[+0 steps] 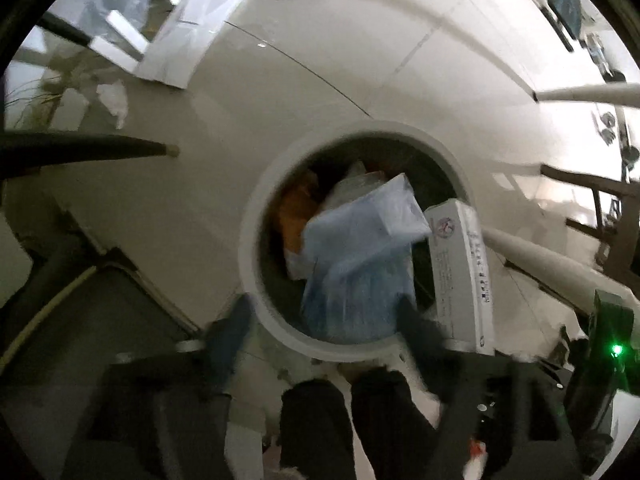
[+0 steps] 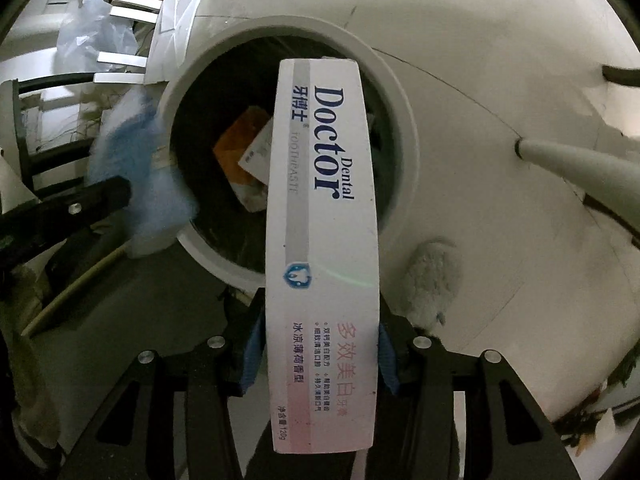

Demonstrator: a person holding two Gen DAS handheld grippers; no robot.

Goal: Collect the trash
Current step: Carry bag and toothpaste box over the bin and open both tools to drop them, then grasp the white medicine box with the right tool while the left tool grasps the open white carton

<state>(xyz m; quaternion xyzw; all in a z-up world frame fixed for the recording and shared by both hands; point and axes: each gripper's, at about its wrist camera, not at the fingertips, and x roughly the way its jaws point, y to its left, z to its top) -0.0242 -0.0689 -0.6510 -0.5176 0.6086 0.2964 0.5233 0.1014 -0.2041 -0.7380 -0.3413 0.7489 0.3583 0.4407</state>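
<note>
A round white trash bin (image 1: 256,216) stands on the pale floor, with orange and white waste inside. My left gripper (image 1: 320,320) is open above its near rim; a light blue plastic bag (image 1: 360,256) hangs loose between the spread fingers over the bin mouth. My right gripper (image 2: 318,344) is shut on a white "Dental Doctor" toothpaste box (image 2: 324,208) and holds it lengthwise over the bin (image 2: 400,120). The box also shows at the right of the left wrist view (image 1: 460,272). The blue bag shows blurred at the bin's left rim in the right wrist view (image 2: 140,160).
Crumpled tissue (image 1: 114,102) lies on the floor at the far left. White cartons (image 1: 188,36) and clear plastic (image 2: 92,32) lie beyond the bin. A grey fluffy slipper (image 2: 432,276) is to the right of the bin. Pale furniture legs (image 2: 580,176) and dark chair legs (image 1: 80,148) stand around.
</note>
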